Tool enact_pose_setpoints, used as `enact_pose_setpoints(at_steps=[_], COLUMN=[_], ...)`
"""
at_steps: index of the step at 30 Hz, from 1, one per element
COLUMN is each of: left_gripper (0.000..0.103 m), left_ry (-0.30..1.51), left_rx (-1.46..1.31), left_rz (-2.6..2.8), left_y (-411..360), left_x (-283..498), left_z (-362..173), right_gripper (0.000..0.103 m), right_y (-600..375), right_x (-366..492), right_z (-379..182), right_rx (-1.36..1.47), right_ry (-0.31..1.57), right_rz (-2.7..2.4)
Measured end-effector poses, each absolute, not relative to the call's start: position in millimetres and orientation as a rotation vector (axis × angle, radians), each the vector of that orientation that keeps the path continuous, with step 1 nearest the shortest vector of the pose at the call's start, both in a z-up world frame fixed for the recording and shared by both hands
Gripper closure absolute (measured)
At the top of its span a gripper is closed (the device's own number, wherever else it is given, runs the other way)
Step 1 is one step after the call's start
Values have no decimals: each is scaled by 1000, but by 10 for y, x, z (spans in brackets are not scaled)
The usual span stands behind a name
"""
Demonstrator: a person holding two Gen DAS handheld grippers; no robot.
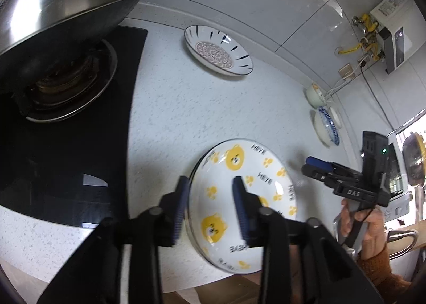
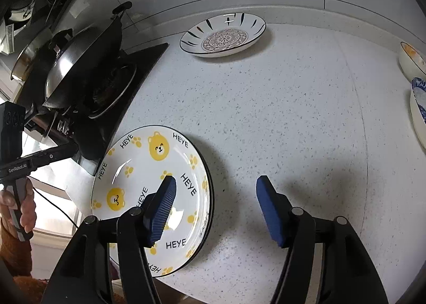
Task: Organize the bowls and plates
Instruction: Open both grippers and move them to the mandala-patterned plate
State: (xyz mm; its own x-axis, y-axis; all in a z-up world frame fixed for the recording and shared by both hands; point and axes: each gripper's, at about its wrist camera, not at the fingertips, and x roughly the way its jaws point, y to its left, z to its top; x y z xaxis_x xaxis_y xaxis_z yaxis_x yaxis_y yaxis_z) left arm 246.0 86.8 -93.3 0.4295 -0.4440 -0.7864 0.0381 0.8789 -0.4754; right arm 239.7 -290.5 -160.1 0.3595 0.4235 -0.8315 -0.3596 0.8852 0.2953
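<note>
A white plate with yellow bears and "HEYE" lettering [image 1: 266, 171] [image 2: 149, 171] lies flat on the speckled counter, and a dark rim shows just under it. My left gripper [image 1: 211, 184] hovers over the plate's left rim, open, its blue pads clear of the plate. My right gripper [image 2: 216, 184] stands open over the plate's right rim with nothing held; it also shows in the left wrist view [image 1: 316, 168], held by a hand. A second plate with a mandala centre and dark strokes [image 1: 218, 49] [image 2: 223, 35] rests near the back wall.
A lidded wok [image 1: 61, 19] [image 2: 80, 64] sits on the black stove [image 1: 66, 131] to the left. Two bowls, one pale [image 1: 314, 95] [image 2: 411, 60] and one with blue pattern [image 1: 326, 125] [image 2: 419, 115], stand at the right. The counter's front edge runs just below the bear plate.
</note>
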Motion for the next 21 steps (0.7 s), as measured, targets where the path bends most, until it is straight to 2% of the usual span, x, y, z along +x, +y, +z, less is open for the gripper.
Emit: enact_pose_setpoints(at_steps=[3,5,11,21], left_gripper=[44,39,39,39], left_ry=[1100,1118,1165,1218], left_rx=[-420,-426,-434,-476], left_rz=[-307,-299,-234,-83], left_y=[778,727,586,730], left_x=[2718,2950,3893,5255], left_z=[-892,-894,-1003,-1534], right_gripper=[39,37,31,31], right_y=[-3004,-3079,-3185,-3031], right_x=[2568,2722,3319,4600], right_z=[-1579,-1564,-1528,-1814], right_rx=[89,111,149,307], right_ry=[1086,1084,1076,1128], right_rz=[516,521,540,630])
